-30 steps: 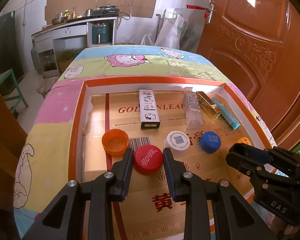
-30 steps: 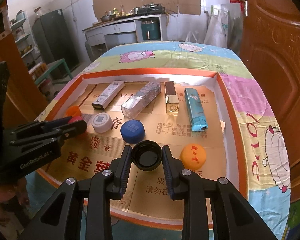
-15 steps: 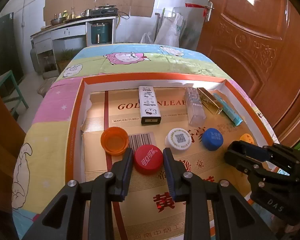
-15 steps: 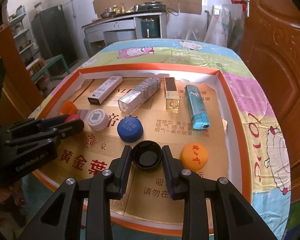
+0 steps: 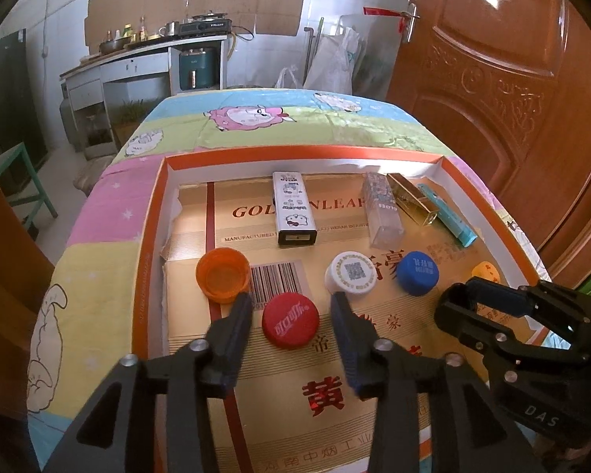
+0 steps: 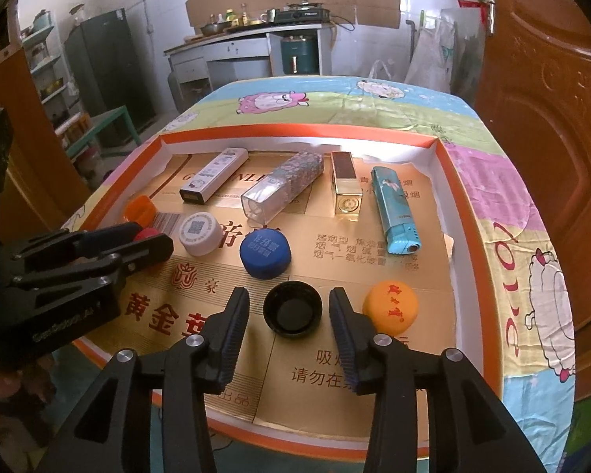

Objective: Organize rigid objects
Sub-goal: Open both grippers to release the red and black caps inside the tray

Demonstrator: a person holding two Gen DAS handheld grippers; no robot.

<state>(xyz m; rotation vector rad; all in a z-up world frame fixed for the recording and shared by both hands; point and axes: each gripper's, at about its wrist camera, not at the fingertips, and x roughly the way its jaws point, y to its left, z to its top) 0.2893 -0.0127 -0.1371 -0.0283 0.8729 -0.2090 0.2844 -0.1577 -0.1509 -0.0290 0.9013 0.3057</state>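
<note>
An orange-rimmed tray (image 5: 153,213) (image 6: 449,181) holds bottle caps and small boxes. My left gripper (image 5: 290,313) is open, its fingers either side of a red cap (image 5: 290,325) with a gap on each side. My right gripper (image 6: 289,307) is open around an upturned black cap (image 6: 292,312), apart from it. An orange cap (image 5: 222,280), a white cap (image 5: 350,272) (image 6: 199,233), a blue cap (image 5: 417,273) (image 6: 264,253) and a yellow cap (image 6: 392,306) lie nearby.
At the tray's back lie a white printed box (image 5: 293,213) (image 6: 214,173), a clear box (image 5: 382,213) (image 6: 283,186), a gold case (image 5: 413,203) (image 6: 346,187) and a teal lighter (image 5: 447,218) (image 6: 396,213). A wooden door (image 5: 492,90) stands right. The tray sits on a cartoon-print cloth (image 5: 256,118).
Both grippers' jaws have widened slightly around their caps and both have drawn back a little. The caps have not moved.
</note>
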